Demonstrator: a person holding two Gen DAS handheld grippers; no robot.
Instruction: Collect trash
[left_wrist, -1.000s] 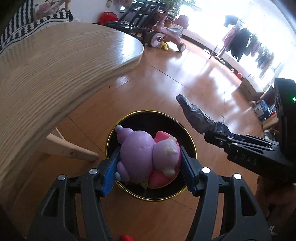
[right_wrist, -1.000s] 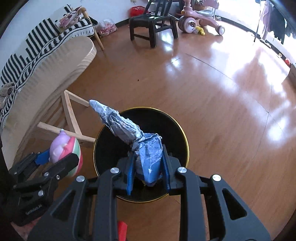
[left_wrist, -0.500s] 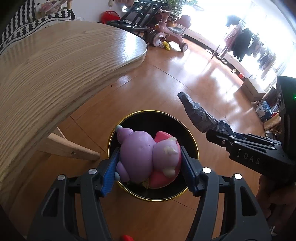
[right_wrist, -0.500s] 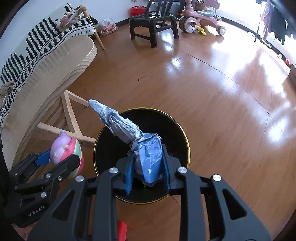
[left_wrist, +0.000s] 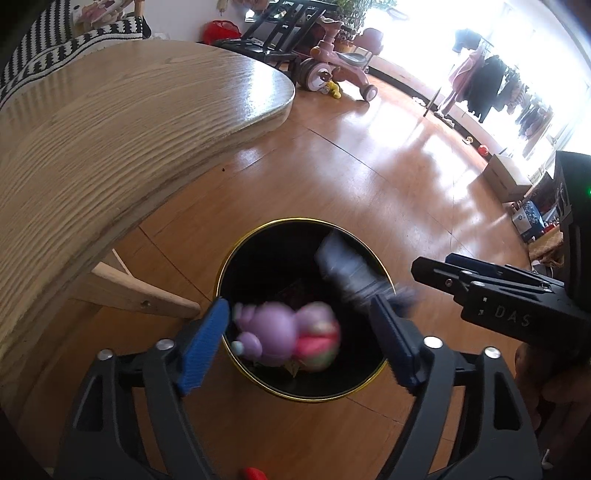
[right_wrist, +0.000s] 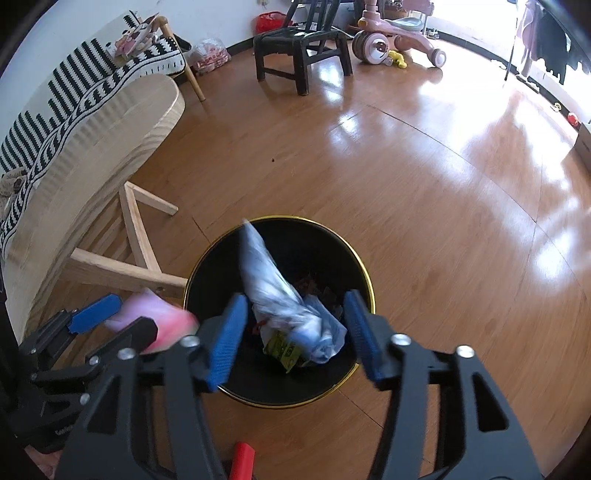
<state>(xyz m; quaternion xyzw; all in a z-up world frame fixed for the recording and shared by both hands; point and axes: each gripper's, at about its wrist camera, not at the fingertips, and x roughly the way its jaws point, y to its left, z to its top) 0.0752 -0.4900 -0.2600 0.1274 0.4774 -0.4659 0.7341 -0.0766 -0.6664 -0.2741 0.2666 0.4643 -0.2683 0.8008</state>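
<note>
Now both claws gape wide, gripping nothing: left claw (left_wrist: 301, 341), right claw (right_wrist: 295, 332). Over the bin (right_wrist: 364, 280), the toy (left_wrist: 286, 338) and wrapper (right_wrist: 286, 306) look mid-fall. Toy seems soft, light; wrapper crinkly, best pinched mid-body.

Wooden table (left_wrist: 110, 122), black chair (right_wrist: 299, 40), pink tricycle (right_wrist: 399, 40), striped sofa (right_wrist: 70, 92), clothes rack (left_wrist: 484, 85)

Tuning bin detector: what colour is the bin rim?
Gold rim on the black bin; clearest in the right wrist view.

A home living room: wooden floor (right_wrist: 424, 177), child's ride-on toy (right_wrist: 395, 37), striped sofa (right_wrist: 74, 92), clothes rack (left_wrist: 480, 85).
</note>
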